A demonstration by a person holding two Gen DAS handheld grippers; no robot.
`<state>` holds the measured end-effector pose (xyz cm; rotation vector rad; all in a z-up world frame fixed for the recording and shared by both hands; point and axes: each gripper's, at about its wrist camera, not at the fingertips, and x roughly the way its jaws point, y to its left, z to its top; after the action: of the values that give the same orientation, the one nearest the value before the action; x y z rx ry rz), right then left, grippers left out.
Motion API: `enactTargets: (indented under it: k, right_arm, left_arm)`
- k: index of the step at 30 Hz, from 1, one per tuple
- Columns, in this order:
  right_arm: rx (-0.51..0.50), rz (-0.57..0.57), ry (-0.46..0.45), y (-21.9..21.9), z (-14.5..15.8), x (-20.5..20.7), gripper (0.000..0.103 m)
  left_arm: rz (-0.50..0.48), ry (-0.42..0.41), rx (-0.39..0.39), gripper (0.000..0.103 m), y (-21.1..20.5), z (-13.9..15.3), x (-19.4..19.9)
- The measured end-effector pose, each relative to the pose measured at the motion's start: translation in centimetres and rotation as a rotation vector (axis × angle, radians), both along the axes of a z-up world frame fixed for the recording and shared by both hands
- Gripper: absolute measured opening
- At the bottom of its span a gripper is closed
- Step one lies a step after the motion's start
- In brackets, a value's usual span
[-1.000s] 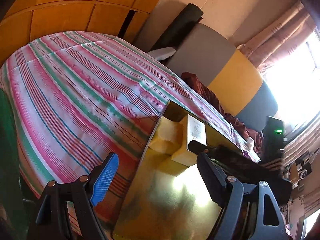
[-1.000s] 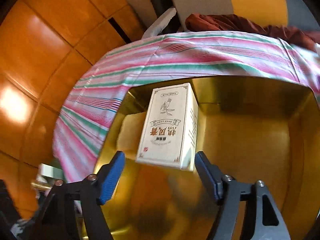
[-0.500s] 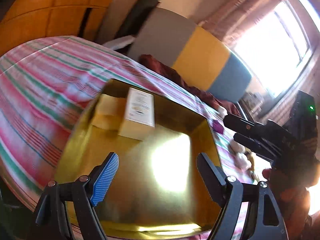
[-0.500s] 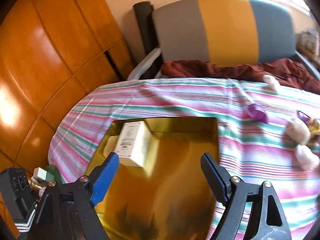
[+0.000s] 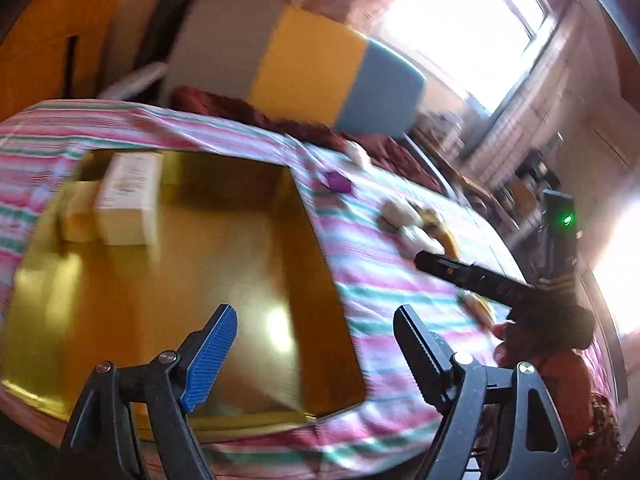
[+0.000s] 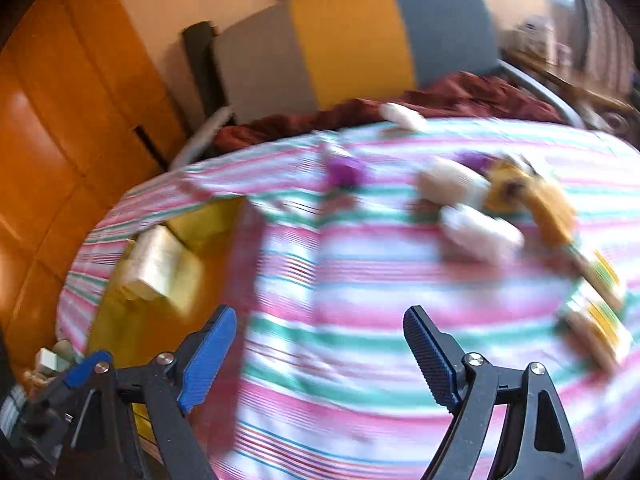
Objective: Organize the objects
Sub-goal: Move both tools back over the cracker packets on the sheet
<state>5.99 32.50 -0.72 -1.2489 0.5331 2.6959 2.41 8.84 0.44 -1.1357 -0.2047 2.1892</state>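
A gold tray [image 5: 312, 240] lies on the striped cloth [image 6: 360, 360] and holds a white printed box [image 5: 128, 196] beside a yellow block [image 5: 78, 216] in its far left corner. My left gripper [image 5: 314, 316] hangs open over the tray's near right corner with nothing between its fingers. My right gripper [image 6: 320, 316] is over the cloth to the right of the tray [image 6: 200, 220], its jaws opening and empty. Loose items lie ahead of it: a purple piece [image 6: 346, 170], white soft pieces [image 6: 480, 236], a yellow toy [image 6: 532, 196] and yellow packets [image 6: 600, 320]. Both views are blurred.
A chair with a grey, yellow and blue back [image 5: 300, 64] stands behind the table, with a maroon cloth [image 5: 248, 112] on its seat. Orange wooden panels [image 6: 60, 120] rise on the left. A bright window [image 5: 460, 20] is at the right.
Both grippers swung right, away from the box. The right gripper left the tray, widened, and is now over the cloth near the loose items. The left moved to the tray's right corner.
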Motion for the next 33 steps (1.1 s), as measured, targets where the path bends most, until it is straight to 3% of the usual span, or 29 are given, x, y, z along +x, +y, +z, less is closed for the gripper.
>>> enactTargets:
  k: [7, 12, 18, 24, 33]
  right_arm:
    - [0.092, -0.163, -0.054, 8.4, -2.3, 5.6, 0.087]
    - [0.137, -0.295, -0.071, 16.2, -2.9, 8.3, 0.089]
    - [0.114, -0.297, -0.104, 21.4, -4.8, 9.0, 0.089]
    - [0.049, -0.227, -0.081, 20.8, -6.0, 8.6, 0.088]
    - [0.011, 0.013, -0.033, 12.7, -5.1, 5.9, 0.087]
  left_arm:
    - [-0.157, -0.020, -0.037, 0.082, 5.9, 0.1, 1.5]
    - [-0.202, -0.077, -0.017, 0.082, 8.4, -0.4, 2.3]
    - [-0.221, -0.087, -0.047, 0.082, 10.0, -1.1, 3.3]
    - [-0.221, -0.093, -0.077, 0.082, 10.6, -1.6, 3.7]
    - [-0.249, -0.098, -0.122, 0.082, 11.8, -2.0, 4.3]
